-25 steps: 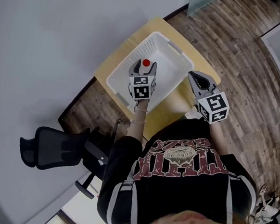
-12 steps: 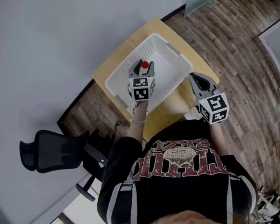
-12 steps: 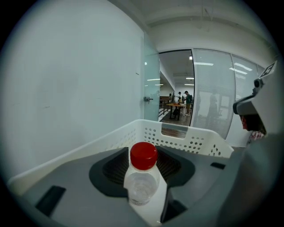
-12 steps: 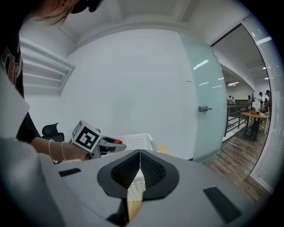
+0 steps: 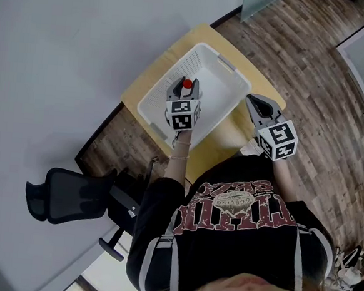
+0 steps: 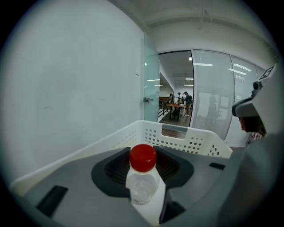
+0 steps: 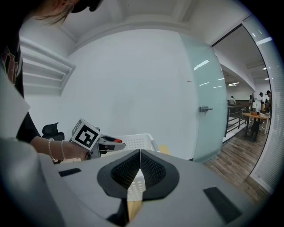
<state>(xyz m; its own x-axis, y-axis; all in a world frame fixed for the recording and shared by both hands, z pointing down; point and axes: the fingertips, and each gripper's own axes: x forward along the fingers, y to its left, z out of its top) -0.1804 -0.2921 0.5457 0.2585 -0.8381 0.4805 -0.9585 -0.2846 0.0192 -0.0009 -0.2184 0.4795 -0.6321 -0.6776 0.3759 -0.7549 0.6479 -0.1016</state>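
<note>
The left tool [image 5: 186, 88] is closed on a small clear bottle [image 6: 142, 179]. Its jaws press the body just under the red cap [image 6: 143, 157], and the bottle stands upright between them. In the head view this tool sits at upper centre, over the inside of the white basket [image 5: 228, 72], toward its left wall. In the left gripper view, the basket's perforated far rim with its handle slot runs across the middle of the frame, just above the cap. Over the last second little has changed. From above, the cap has slipped slightly left and shows less of itself between the jaws, and in the left gripper view it sits a touch lower against the pads. So the tool has eased a little further over the basket, and the bottle is held as firmly as before. It is clamped above the basket floor and not lying on it. The right tool [image 5: 259, 106] has stayed where it was, right of the basket over the table [image 5: 202, 31]. Its jaws are pressed together with nothing between them, as the right gripper view shows. A black chair [image 5: 71, 193] stands at lower left by the wall.
</note>
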